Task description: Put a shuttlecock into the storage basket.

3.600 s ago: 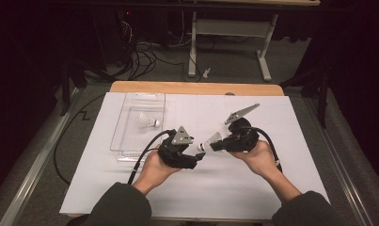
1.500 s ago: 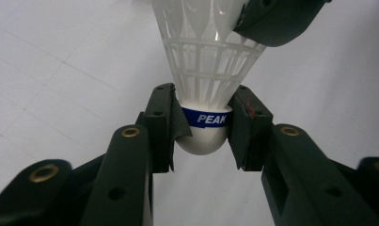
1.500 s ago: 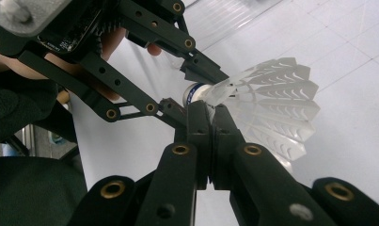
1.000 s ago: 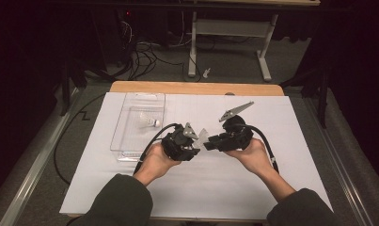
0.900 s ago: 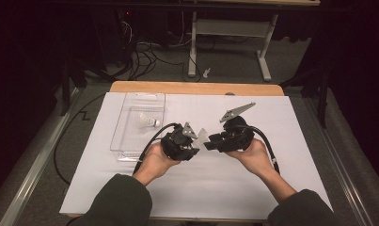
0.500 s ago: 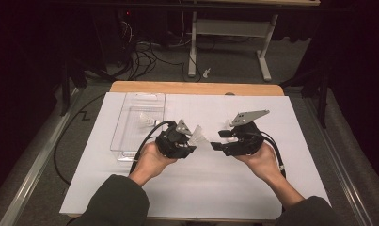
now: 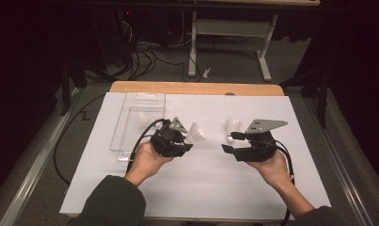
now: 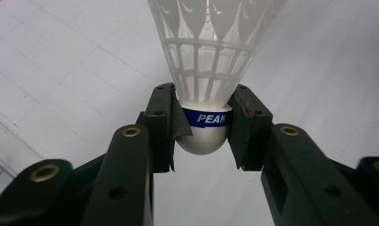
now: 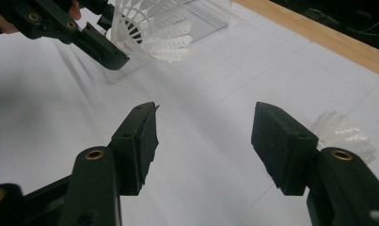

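Observation:
My left gripper is shut on the cork of a white plastic shuttlecock, left of the table's middle. In the left gripper view its jaws clamp the cork at the blue "PEAK" band and the shuttlecock's skirt points away from me. My right gripper is held open to the right with nothing between its jaws. A second shuttlecock lies on the white sheet just beyond the right gripper, and shows as a shuttlecock beside the right jaw. In the right gripper view the left gripper carries its shuttlecock.
A clear plastic box stands at the left on the white sheet, with another shuttlecock inside. The same box shows behind the left gripper. The wooden table edge runs along the back. Cables trail from both grippers.
The two grippers were close together around the shuttlecock. They have drawn apart: the right one let go and moved right, open, and the left keeps the shuttlecock.

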A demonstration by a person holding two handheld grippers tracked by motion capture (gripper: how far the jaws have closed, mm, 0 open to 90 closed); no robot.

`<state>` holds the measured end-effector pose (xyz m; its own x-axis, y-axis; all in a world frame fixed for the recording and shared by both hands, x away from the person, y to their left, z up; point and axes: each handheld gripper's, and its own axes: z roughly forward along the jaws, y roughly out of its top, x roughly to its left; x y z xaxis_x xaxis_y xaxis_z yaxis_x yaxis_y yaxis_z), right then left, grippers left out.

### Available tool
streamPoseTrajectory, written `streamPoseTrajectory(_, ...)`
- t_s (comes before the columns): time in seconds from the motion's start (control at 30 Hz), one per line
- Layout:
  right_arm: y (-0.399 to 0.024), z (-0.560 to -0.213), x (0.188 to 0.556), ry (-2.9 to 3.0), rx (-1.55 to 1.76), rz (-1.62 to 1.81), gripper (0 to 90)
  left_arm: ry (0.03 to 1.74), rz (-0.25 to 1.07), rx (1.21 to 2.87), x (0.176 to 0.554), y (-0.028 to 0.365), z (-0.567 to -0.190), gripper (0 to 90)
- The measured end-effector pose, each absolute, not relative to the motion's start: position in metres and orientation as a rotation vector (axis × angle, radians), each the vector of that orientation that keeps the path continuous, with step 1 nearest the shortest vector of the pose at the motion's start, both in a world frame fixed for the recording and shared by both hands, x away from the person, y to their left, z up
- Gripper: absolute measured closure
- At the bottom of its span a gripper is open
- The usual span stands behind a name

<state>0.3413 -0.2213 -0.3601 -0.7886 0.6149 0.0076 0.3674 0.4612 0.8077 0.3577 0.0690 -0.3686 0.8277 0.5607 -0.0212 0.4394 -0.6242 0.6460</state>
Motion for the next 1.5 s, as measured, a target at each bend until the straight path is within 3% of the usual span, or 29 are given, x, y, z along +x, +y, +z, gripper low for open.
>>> streamPoseTrajectory(1.5, -0.324, -0.426, 0.282, 2.039, 1.005, 1.469, 33.0, 0.83, 0.236, 2.237, 0.356, 0.103, -0.356, 65.0)
